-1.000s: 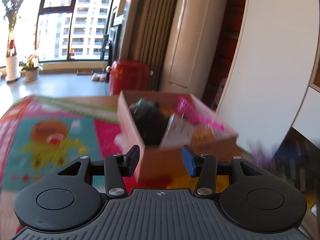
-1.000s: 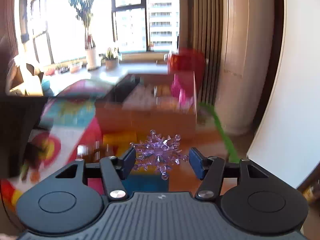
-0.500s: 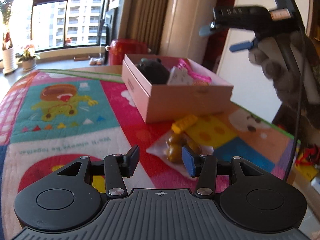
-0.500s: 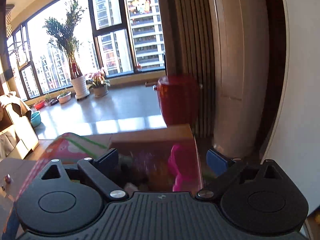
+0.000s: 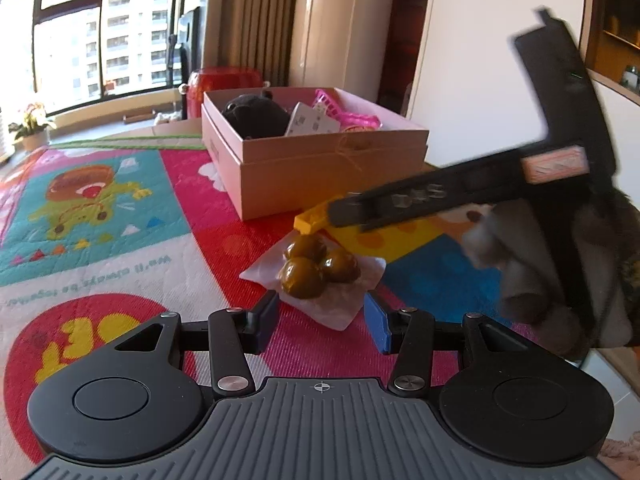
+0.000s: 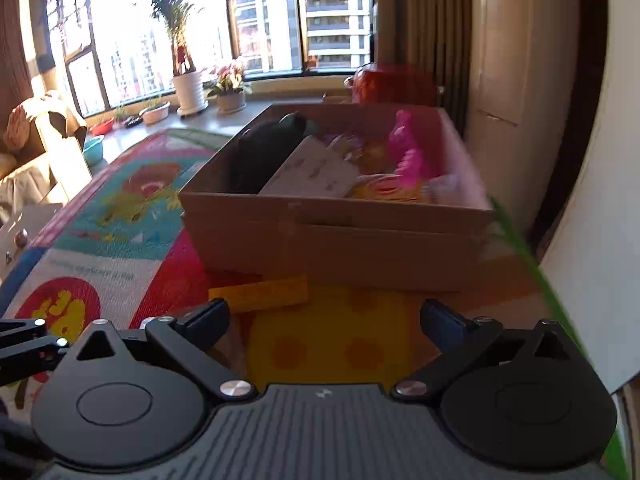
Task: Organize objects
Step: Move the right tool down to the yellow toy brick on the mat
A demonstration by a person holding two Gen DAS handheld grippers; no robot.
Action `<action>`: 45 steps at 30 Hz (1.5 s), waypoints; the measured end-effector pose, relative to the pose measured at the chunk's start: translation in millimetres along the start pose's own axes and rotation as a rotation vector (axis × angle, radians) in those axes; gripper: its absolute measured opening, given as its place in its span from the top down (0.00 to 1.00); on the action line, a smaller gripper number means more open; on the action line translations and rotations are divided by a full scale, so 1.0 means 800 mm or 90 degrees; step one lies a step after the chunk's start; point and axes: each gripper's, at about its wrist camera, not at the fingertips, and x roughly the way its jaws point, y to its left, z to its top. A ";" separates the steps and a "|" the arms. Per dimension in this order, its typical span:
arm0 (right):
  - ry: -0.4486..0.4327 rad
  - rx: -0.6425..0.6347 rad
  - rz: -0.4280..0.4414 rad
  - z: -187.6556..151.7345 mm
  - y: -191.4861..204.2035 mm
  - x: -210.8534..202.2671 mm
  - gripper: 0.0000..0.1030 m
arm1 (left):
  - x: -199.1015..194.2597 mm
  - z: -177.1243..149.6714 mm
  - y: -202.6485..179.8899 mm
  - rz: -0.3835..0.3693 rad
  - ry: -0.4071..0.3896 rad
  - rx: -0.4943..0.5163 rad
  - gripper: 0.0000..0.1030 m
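The purple snowflake that sat between the right hand-held gripper's (image 6: 324,320) pads a second ago is gone from them; its jaws are opening, spread wide with nothing between, and it has dropped from above the box (image 6: 336,236) to just in front of it. The left hand-held gripper (image 5: 320,320) has come down toward the packet (image 5: 316,276) of brown balls, its jaws half apart and empty, the packet's near edge just ahead of the pads. A yellow brick (image 6: 260,292) lies between packet and box, close to the box's front wall. In the left view the right tool hangs over the brick, crowding that side; the mat (image 5: 120,216) to the left lies free. The box holds a dark toy (image 5: 256,114), a card (image 5: 310,124) and pink pieces (image 5: 344,114). Windows (image 6: 264,20) and plants (image 6: 188,80) stand behind.
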 end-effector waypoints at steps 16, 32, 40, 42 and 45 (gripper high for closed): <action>0.018 0.012 -0.042 -0.003 -0.012 0.007 0.38 | -0.001 -0.001 -0.012 0.034 0.022 0.020 0.50; -0.001 0.074 -0.029 -0.030 -0.059 -0.014 0.00 | 0.008 0.009 -0.002 0.083 0.063 0.014 0.45; -0.012 0.095 -0.017 -0.032 -0.063 -0.015 0.00 | 0.031 0.016 -0.026 0.062 0.095 0.006 0.06; -0.016 0.102 -0.016 -0.033 -0.065 -0.017 0.00 | 0.036 0.020 -0.028 0.066 0.094 -0.009 0.06; -0.025 0.123 -0.009 -0.035 -0.072 -0.021 0.00 | 0.043 0.027 -0.024 0.069 0.086 -0.056 0.06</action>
